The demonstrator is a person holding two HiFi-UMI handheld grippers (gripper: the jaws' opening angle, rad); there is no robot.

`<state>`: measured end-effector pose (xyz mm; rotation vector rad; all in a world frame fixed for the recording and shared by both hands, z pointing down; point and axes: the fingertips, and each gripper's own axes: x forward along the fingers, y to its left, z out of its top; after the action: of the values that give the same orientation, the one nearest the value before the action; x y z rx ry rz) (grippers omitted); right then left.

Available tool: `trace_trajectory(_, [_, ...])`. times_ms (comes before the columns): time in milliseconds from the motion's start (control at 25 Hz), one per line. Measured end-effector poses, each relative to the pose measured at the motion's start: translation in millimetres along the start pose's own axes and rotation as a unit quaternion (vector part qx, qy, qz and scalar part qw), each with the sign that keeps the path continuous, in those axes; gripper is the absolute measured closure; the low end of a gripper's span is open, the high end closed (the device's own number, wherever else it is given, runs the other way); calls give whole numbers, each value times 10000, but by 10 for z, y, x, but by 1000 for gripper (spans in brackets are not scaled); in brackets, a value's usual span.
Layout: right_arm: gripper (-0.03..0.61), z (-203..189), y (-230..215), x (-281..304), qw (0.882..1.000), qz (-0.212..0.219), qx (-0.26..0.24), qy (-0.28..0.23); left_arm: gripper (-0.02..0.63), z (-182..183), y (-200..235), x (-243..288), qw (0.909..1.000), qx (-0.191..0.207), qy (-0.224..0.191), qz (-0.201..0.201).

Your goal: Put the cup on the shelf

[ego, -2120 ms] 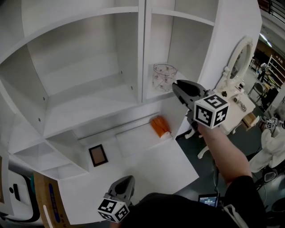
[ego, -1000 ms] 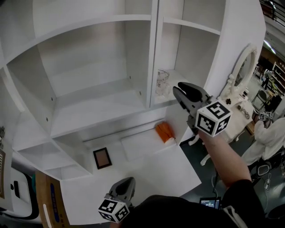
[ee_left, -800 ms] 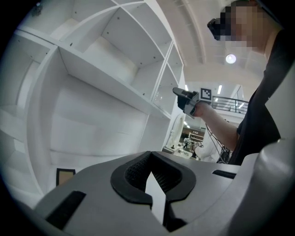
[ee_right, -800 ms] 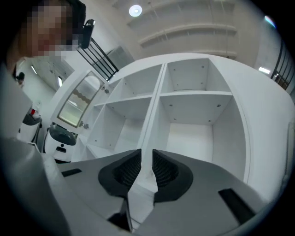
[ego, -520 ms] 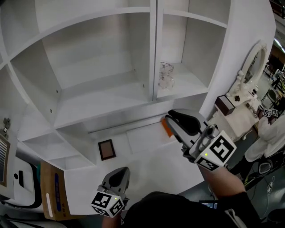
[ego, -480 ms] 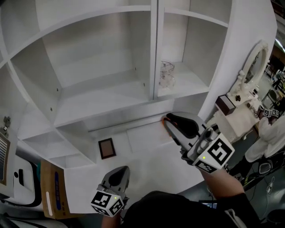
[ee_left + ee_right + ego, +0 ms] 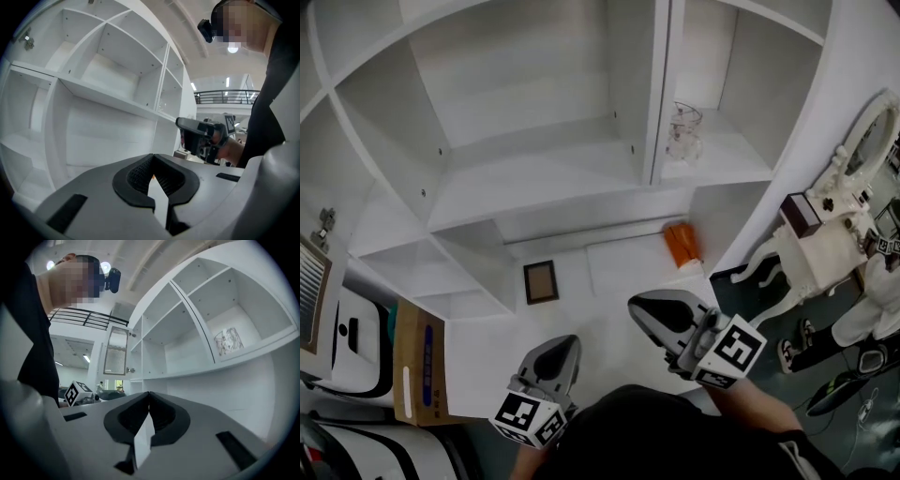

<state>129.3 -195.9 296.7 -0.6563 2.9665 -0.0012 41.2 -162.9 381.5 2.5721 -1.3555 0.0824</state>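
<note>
A clear patterned glass cup (image 7: 683,134) stands upright in the narrow right compartment of the white shelf unit (image 7: 553,178); the right gripper view shows the cup (image 7: 228,341) high on its shelf board. My right gripper (image 7: 651,312) is low over the white desk top, far below the cup, jaws shut with nothing between them. My left gripper (image 7: 556,357) hangs near the desk's front edge, also shut and empty. From the left gripper view I see the right gripper (image 7: 199,132) held out in front of the shelves.
An orange box (image 7: 681,244) and a small dark picture frame (image 7: 540,280) lie on the white desk (image 7: 609,281) under the shelves. A white dressing table with an oval mirror (image 7: 830,225) stands at the right. A cardboard box (image 7: 417,366) is at the left.
My right gripper has drawn back and down from the cup's compartment to low over the desk, leaving the cup on the shelf. The head view has shifted; the left gripper has barely moved.
</note>
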Motion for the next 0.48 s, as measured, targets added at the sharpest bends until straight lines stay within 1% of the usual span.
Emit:
trace_trajectory(80, [561,-71,87,31,9997,164,163,-43,603,31,11,-4,10000,45,-27,69])
trace_trajectory(160, [561,-175,154,47,9993,274,252,38,603,47,18,-6,9999,101,-44,112])
trace_trajectory(280, [561,-365,215,32,9986,369,285,239,603,58,23,-11,9997,151,-69,158])
trace_trajectory(400, [561,-430,304,24,9976,559,341,236,603,80,13,-18,9996,186,-98,172])
trace_trajectory(480, [562,-460,365,32,9967,717,230,286,603,106,6,-18,9995,235,-118,169])
